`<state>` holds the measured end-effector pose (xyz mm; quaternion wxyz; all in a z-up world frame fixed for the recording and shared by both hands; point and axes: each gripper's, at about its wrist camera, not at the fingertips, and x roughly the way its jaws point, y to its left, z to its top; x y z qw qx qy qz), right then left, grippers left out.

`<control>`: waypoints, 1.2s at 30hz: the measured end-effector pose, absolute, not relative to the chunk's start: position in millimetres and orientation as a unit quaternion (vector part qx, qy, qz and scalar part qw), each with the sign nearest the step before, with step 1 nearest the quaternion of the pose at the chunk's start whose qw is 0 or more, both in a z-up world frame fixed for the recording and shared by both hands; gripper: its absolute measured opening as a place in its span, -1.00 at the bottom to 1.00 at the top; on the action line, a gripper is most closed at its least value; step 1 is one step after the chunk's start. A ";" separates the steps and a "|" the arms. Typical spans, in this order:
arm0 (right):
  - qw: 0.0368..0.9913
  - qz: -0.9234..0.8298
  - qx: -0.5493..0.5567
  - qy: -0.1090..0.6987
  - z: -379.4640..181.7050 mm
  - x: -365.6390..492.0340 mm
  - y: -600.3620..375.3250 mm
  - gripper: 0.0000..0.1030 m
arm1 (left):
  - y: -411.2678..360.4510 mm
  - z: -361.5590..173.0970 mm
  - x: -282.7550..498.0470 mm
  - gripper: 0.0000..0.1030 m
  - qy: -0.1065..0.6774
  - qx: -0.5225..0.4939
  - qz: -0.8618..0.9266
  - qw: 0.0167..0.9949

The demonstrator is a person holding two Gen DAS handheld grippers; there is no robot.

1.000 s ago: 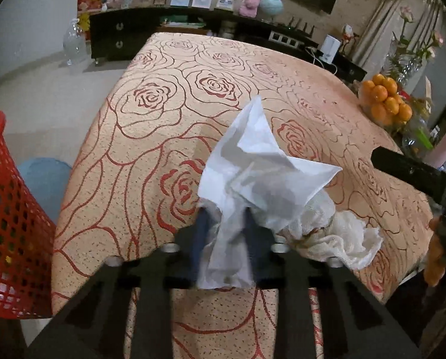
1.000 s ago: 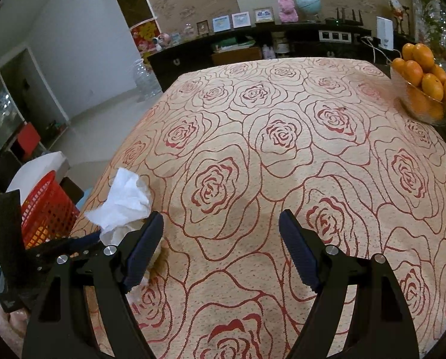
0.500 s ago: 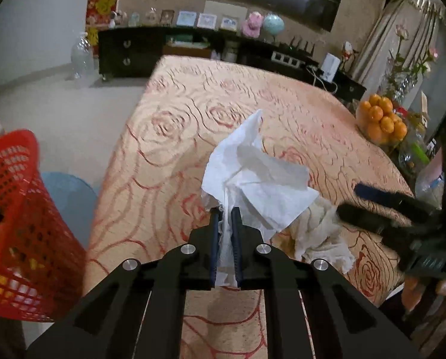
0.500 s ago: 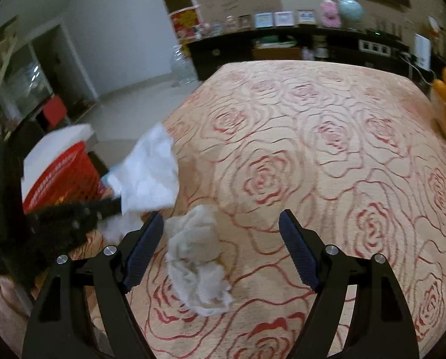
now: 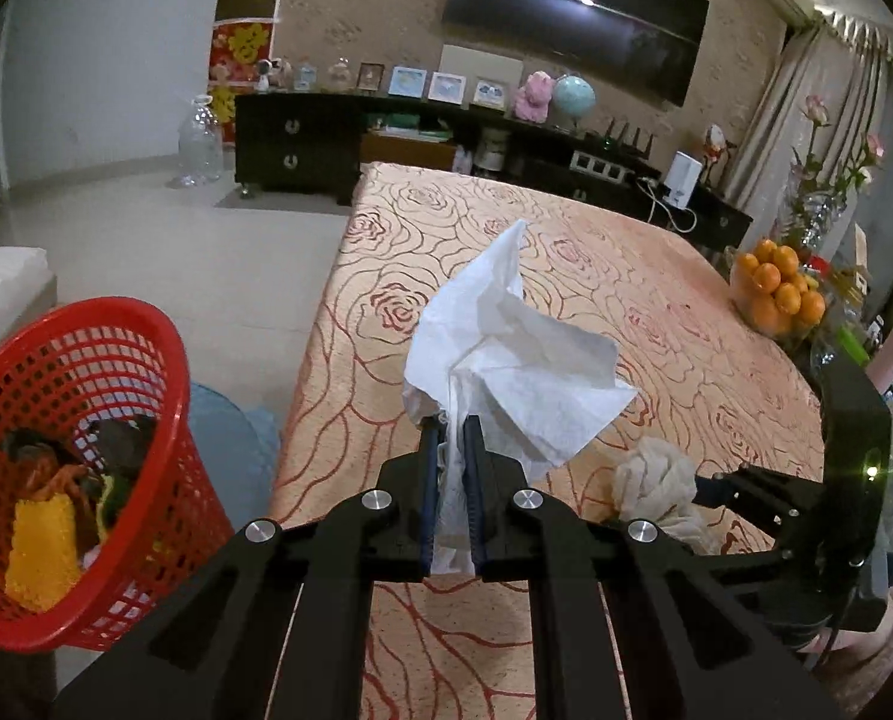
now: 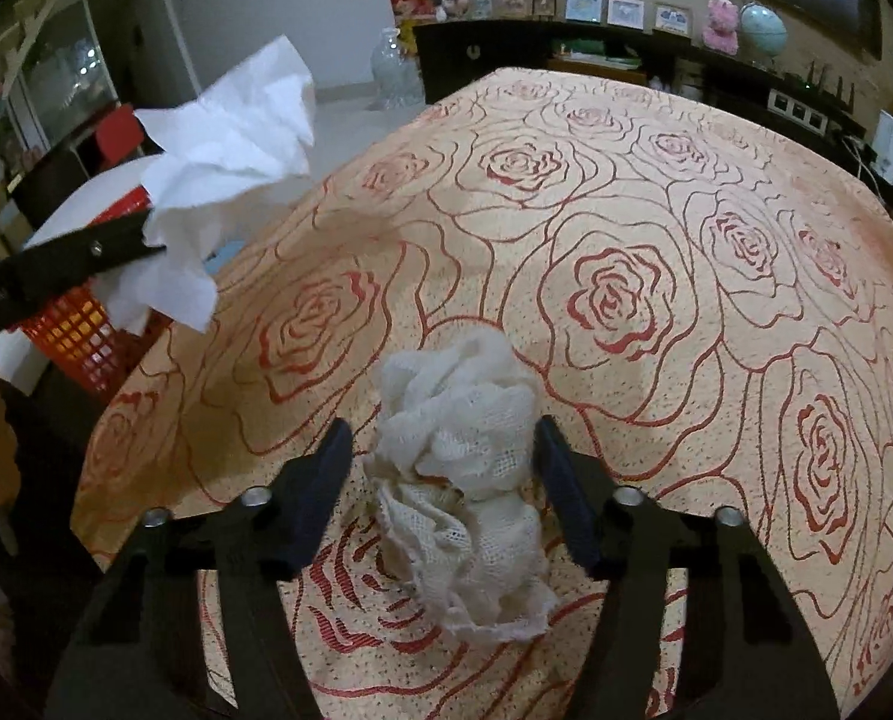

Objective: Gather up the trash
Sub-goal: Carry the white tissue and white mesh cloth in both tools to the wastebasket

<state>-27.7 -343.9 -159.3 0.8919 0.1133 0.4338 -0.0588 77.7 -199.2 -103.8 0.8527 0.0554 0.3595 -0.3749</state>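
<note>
My left gripper (image 5: 449,426) is shut on a crumpled white tissue (image 5: 506,348), held up above the table's left edge; the same tissue (image 6: 224,138) shows at the upper left of the right wrist view. A wad of off-white gauze cloth (image 6: 458,438) lies on the rose-patterned tablecloth (image 6: 626,210) near the front edge. My right gripper (image 6: 443,456) straddles the wad, jaws closing; the right pad touches it and a small gap remains at the left pad. A red mesh basket (image 5: 56,450) with trash inside stands on the floor to the left.
A bowl of oranges (image 5: 776,294) and bottles sit at the table's right edge. A blue round stool (image 5: 230,438) stands beside the basket. A dark sideboard (image 5: 302,144) and a glass jar (image 5: 197,144) are farther back across the floor.
The left gripper closed fully on the tissue and lifted it up. The right gripper came over the gauze wad, and its jaws narrowed around it.
</note>
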 end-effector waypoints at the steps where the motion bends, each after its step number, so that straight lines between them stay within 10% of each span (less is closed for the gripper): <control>1: 0.892 -0.060 0.112 0.434 -160.0 -28.3 -343.5 -0.03 | -197.0 -102.5 78.2 -0.84 0.357 0.054 -0.373 0.854; 36: 0.929 -0.034 0.134 0.345 -81.4 -10.7 -310.6 -0.30 | -68.4 -51.0 110.6 -0.84 0.303 0.034 -0.181 0.935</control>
